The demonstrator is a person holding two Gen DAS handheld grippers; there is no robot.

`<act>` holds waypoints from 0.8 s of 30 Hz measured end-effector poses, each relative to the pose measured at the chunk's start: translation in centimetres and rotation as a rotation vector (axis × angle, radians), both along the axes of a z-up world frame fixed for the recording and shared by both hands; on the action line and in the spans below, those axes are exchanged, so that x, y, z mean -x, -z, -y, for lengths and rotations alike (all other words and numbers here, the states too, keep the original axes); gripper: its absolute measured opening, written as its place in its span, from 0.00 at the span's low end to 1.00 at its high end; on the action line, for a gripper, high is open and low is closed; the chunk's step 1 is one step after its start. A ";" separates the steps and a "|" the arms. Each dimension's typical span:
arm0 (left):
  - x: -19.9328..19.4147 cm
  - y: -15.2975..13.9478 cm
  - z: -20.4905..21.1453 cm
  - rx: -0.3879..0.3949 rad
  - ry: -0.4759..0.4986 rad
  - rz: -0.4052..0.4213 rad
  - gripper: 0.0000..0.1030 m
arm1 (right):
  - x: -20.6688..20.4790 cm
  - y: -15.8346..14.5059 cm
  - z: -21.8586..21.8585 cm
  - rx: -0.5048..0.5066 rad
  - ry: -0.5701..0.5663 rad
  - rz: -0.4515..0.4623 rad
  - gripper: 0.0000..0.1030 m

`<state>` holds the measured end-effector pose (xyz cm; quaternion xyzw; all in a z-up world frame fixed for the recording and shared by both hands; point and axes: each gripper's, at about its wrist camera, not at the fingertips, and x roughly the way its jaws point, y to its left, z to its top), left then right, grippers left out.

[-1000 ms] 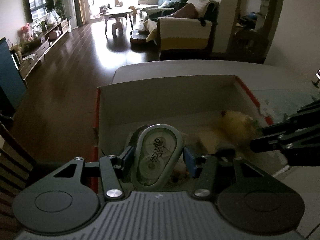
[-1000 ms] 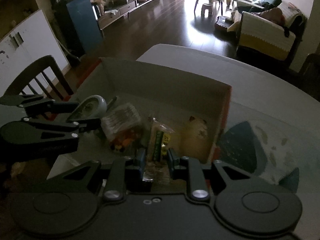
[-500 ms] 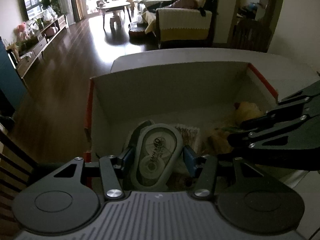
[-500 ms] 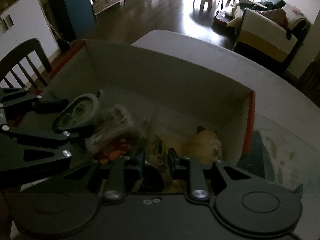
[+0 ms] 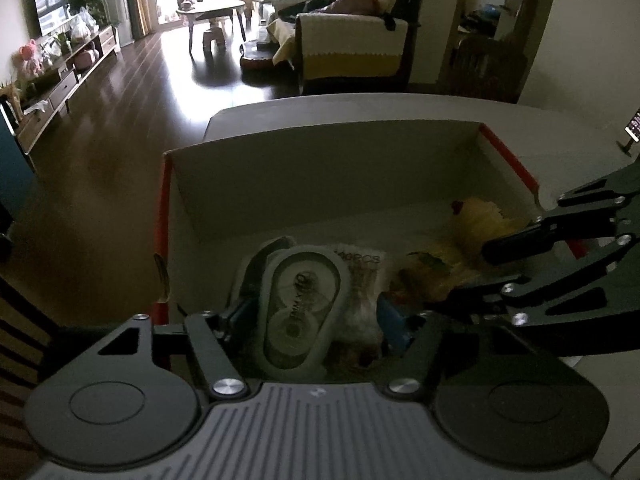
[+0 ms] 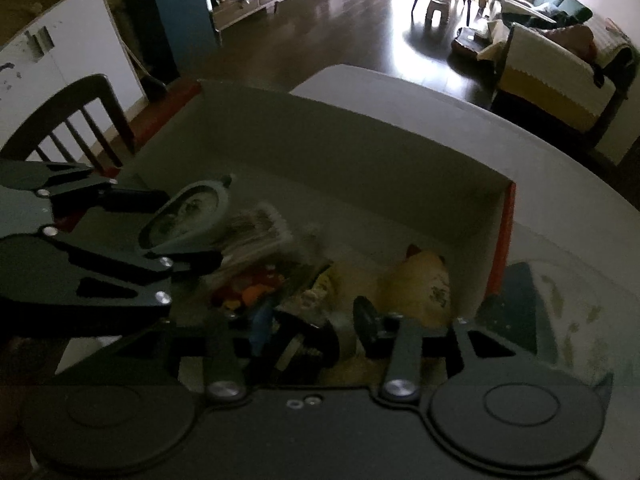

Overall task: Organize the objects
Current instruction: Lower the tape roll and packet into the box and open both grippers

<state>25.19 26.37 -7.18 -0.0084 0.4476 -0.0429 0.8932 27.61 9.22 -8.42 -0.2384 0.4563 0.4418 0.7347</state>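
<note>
A white cardboard box (image 5: 320,168) with red edges sits on the table and holds several items. My left gripper (image 5: 316,316) is open low inside it. The grey correction tape (image 5: 300,308) leans on its left pad, with a gap to the right pad. In the right wrist view the tape (image 6: 188,216) lies between those fingers. My right gripper (image 6: 314,332) is open over a snack packet (image 6: 316,288), touching nothing that I can see. A cotton swab pack (image 5: 364,272) and a yellow plush toy (image 6: 420,280) lie between and beyond the grippers.
The box (image 6: 360,152) stands near the table's left edge, with a dark wooden chair (image 6: 80,108) just outside it. A dark placemat (image 6: 520,300) lies right of the box. A phone on a stand (image 5: 634,128) is at the far right of the table (image 5: 360,108).
Both grippers have gone lower into the box. The left jaws spread and let go of the correction tape; the right jaws spread and released the snack packet.
</note>
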 end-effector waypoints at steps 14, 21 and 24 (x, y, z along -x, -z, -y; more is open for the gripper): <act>2.8 -3.0 0.3 0.057 -0.008 0.077 0.64 | 0.8 -3.9 3.4 -0.137 0.000 0.010 0.63; 4.8 -4.7 0.9 0.078 0.004 0.122 0.71 | 2.2 -5.8 5.2 -0.187 -0.029 0.056 0.73; 5.9 -5.6 1.2 0.084 0.008 0.147 0.71 | 3.0 -6.5 5.9 -0.216 -0.042 0.080 0.79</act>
